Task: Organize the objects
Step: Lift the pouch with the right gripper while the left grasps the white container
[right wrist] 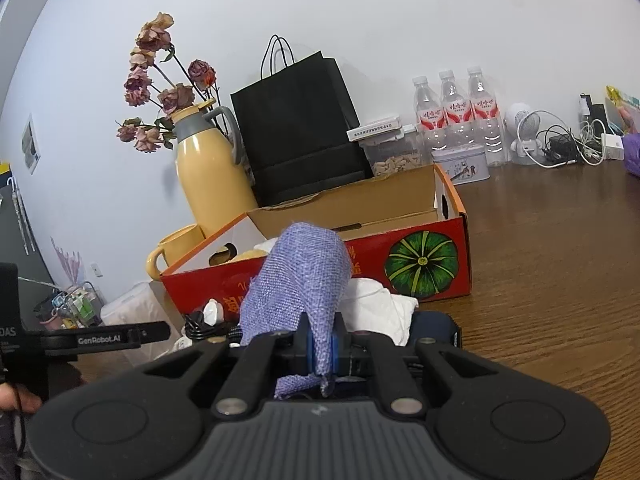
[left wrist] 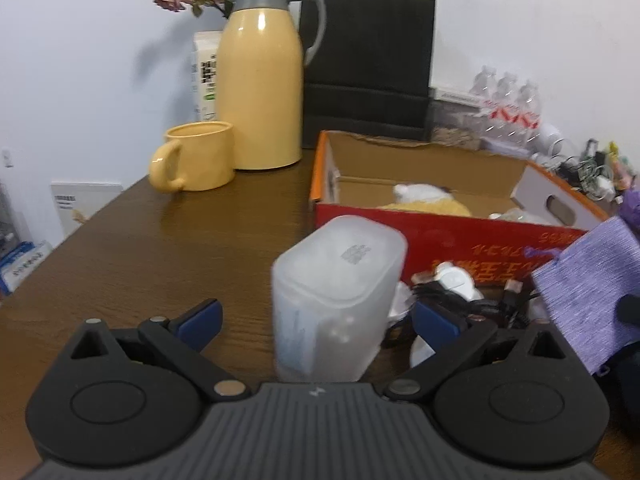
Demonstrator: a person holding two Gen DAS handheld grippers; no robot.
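Observation:
A red cardboard box (left wrist: 452, 240) with an open top stands on the brown table; it also shows in the right wrist view (right wrist: 424, 264). A translucent white plastic container (left wrist: 336, 304) stands between the wide-apart fingers of my left gripper (left wrist: 320, 320), which is open and not touching it. My right gripper (right wrist: 322, 350) is shut on a purple woven cloth (right wrist: 296, 284), held up in front of the box; the cloth also shows at the right of the left wrist view (left wrist: 588, 292). A pile of black cables, a white cloth and small items (left wrist: 460, 296) lies before the box.
A yellow thermos (left wrist: 260, 80), a yellow mug (left wrist: 200, 160) and a black paper bag (left wrist: 368, 60) stand behind and left of the box. Water bottles (right wrist: 456, 116), a tin (right wrist: 460, 164) and chargers (right wrist: 568, 144) line the back wall. The table edge runs along the left.

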